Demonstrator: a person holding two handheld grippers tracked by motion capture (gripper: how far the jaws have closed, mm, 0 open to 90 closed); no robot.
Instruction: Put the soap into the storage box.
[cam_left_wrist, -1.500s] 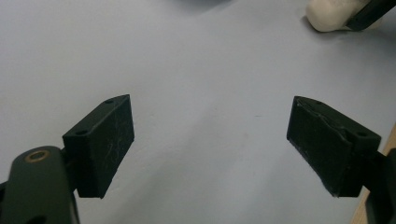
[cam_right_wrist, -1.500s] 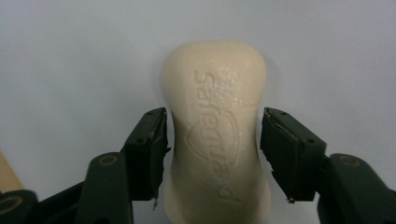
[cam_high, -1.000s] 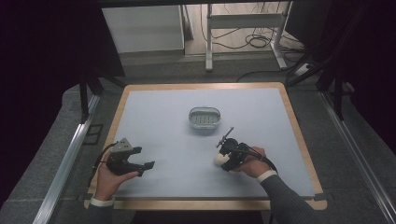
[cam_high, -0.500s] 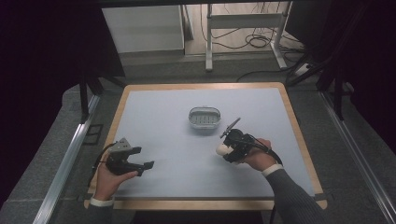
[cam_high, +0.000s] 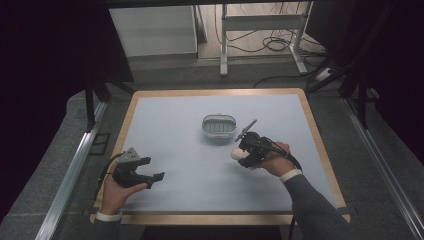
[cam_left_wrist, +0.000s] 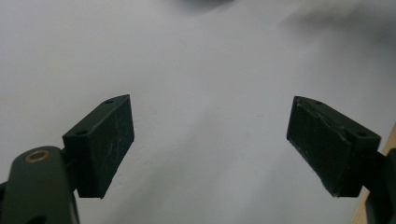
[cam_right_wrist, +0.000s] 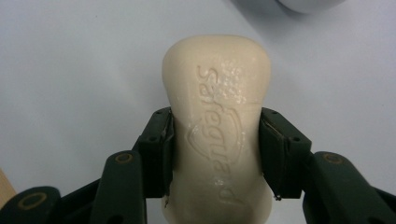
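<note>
The right tool (cam_right_wrist: 215, 149) is clamped on the cream, embossed bar of soap (cam_right_wrist: 217, 130), seemingly lifted just short of the small grey slotted soap dish (cam_high: 218, 127); placing remains, the left tool (cam_left_wrist: 210, 144) idle, jaws apart.

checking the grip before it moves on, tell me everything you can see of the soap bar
The soap bar is cream-coloured, smooth and waxy-looking, with rounded corners, a slightly waisted middle and the word Safeguard pressed into its upper face. It looks whole and dry, with a little roughness near its far end. The right gripper clamps it across the waist, one jaw on each long side, its far end jutting out past them. In the high view it sits just in front of the soap dish.
</note>
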